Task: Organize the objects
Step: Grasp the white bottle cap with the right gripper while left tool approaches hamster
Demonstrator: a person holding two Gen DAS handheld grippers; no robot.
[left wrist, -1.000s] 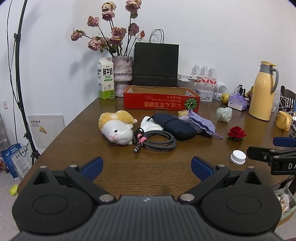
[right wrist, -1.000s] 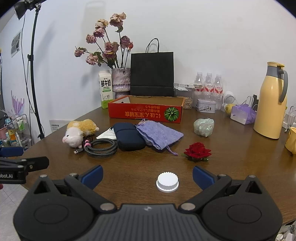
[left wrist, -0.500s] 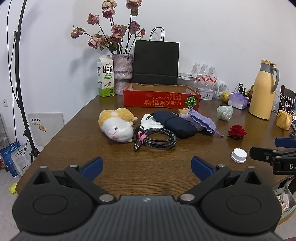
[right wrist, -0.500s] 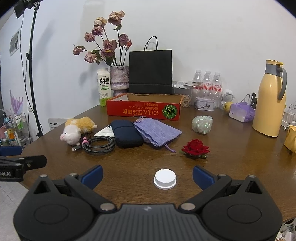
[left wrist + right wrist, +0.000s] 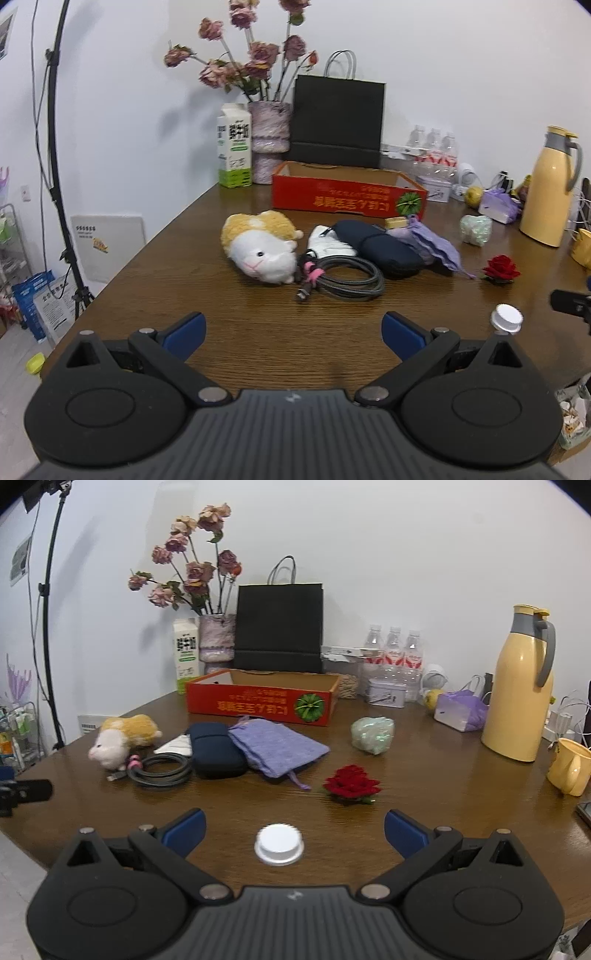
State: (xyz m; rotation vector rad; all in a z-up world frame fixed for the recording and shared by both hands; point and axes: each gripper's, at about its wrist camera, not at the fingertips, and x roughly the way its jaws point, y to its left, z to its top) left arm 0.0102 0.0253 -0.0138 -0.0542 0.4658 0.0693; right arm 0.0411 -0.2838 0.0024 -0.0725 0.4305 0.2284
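- Dark-brown wood-grain table (image 5: 443, 794), rounded edge, carrying all items below, listed from left to right.
- Left gripper (image 5: 293, 330): black plastic body, blue pads, jaws spread wide with nothing between them, held over the near table edge.
- Plush hamster toy (image 5: 260, 251), fuzzy white face and tan back, lying on its belly at the left end of the cluster.
- Coiled grey braided cable (image 5: 343, 277) bound with a pink tie, touching the plush toy's right side.
- Flat white packet (image 5: 328, 243), partly tucked behind the cable and against the pouch.
- Navy-blue oblong zip pouch (image 5: 216, 749), smooth fabric, rounded corners, just right of the cable.
- Lilac woven drawstring bag (image 5: 277, 746), soft and flat, its edge overlapping the pouch's right side.
- Shallow red cardboard box (image 5: 260, 701), open top, printed green emblem, standing behind the cluster.
- White ribbed round bottle cap (image 5: 279, 843), lying alone near the front edge, between the fingers of the right gripper (image 5: 293, 830) but apart from both; that gripper's blue-padded jaws are spread wide and hold nothing.
- Red fabric rose head (image 5: 351, 782), layered petals, beyond and to the right of the cap.
- Pale-green crinkled lump (image 5: 373, 733), shiny wrapping, behind the rose.
- Tall cream-yellow thermos jug (image 5: 521, 686), grey lid and handle, upright at the far right.
- Yellow ceramic mug (image 5: 570, 771), near the right edge, just beside the jug.
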